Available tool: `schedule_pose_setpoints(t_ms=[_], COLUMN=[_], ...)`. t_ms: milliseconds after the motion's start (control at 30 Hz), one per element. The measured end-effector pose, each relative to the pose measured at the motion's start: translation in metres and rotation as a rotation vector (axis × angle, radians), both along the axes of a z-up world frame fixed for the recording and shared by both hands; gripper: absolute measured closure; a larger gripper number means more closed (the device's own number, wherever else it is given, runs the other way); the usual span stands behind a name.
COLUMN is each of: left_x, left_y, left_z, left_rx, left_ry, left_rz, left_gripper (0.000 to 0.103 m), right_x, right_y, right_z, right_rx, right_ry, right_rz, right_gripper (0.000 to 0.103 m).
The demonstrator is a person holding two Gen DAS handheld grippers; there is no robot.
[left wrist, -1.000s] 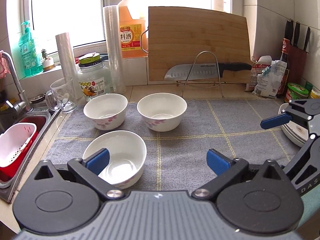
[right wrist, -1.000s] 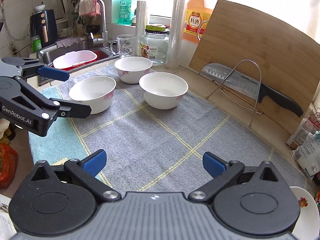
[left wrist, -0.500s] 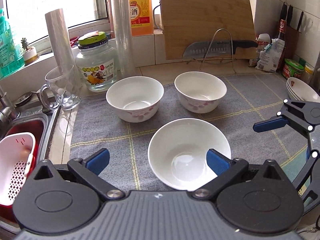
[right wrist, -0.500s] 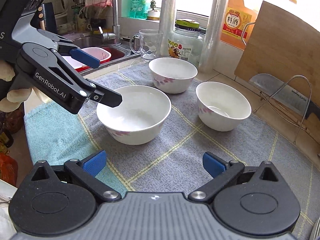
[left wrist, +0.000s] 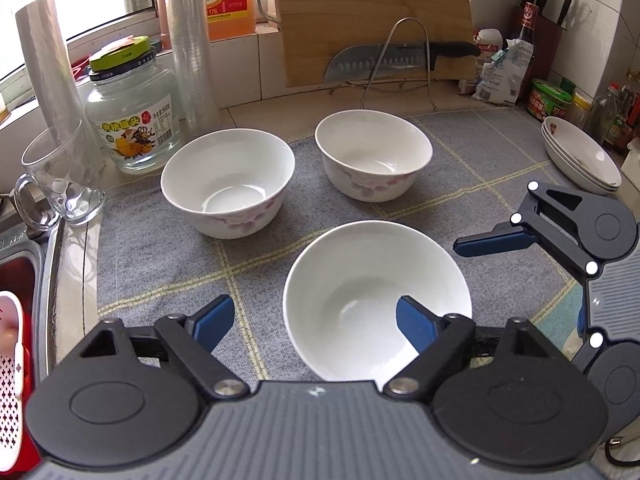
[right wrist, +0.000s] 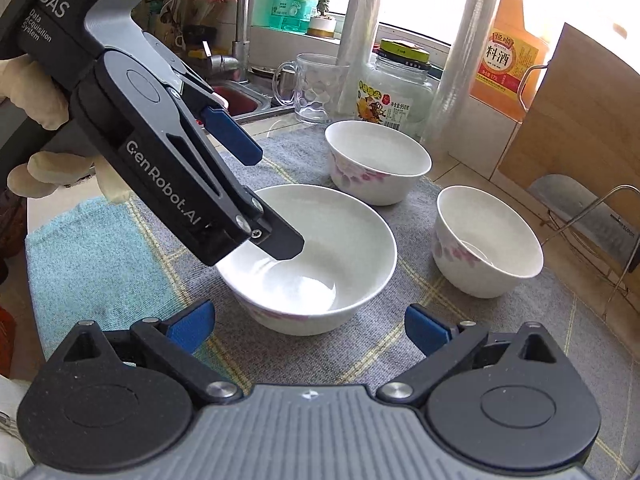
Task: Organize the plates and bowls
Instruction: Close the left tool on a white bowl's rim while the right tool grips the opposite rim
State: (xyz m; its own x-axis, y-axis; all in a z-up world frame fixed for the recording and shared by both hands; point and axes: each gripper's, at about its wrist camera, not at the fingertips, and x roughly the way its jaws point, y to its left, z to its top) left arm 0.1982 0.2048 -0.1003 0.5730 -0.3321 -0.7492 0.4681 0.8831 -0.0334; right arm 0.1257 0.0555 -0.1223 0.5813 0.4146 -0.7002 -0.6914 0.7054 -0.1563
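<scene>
Three white bowls with pink flowers stand on a grey mat. The nearest bowl lies between both grippers. My left gripper is open; its right finger reaches over the bowl's near rim into the bowl, its left finger is outside it. In the right wrist view the left gripper comes in from the left, one finger inside the bowl. My right gripper is open and empty, just in front of this bowl. Two more bowls stand behind. Stacked plates sit at the right.
A glass mug, a jar and plastic rolls stand at the back left by the sink. A cutting board, knife and wire rack stand behind. Condiment jars crowd the right corner.
Both grippers have closed in on the nearest bowl. The left gripper's right finger now reaches over the bowl's rim. The right gripper has swung left and nearer to the bowl.
</scene>
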Motion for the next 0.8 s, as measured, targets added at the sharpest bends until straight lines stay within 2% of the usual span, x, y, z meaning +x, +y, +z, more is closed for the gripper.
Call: schedule_pose_setpoints(t_ms=[33,100,200,300,400,500,800], left_x=[0.002,0.005,0.009,0.013,0.016,0.02,0.022], left_y=[0.0,-0.001,-0.003,-0.005,-0.006,-0.007,-0.008], left_z=[-0.001,-0.002,-0.005,-0.006,-0.007,-0.008,-0.01], left_rx=[0.0,-0.005,-0.007,-0.011,-0.013,-0.026,-0.023], left_ry=[0.005,0.018,0.034,0.048,0.056,0.077,0.083], left_rz=[-0.006,-0.018,-0.035,-0.055,-0.066,-0.079,-0.092], left_gripper=[0.017,0.028,0.033,0.04,0.042,0.049,0.049], right_x=[0.0,0.001,0.004,0.006,0.006,0.007,0.007], right_y=[0.001,0.003,0.005,0.006,0.007,0.007,0.008], right_z=[0.0,-0.001,-0.001,-0.002,-0.002,-0.002,-0.001], right_rx=[-0.002,-0.002,-0.003,-0.007,-0.001,0.001,0.004], right_ry=[-0.005,-0.006,0.004,0.001,0.006,0.009,0.016], right_rz=[0.001,0.0,-0.001,-0.003,0.002,0.003,0.0], right_gripper=[0.0,0.002,0.009,0.011,0.017,0.017,0.018])
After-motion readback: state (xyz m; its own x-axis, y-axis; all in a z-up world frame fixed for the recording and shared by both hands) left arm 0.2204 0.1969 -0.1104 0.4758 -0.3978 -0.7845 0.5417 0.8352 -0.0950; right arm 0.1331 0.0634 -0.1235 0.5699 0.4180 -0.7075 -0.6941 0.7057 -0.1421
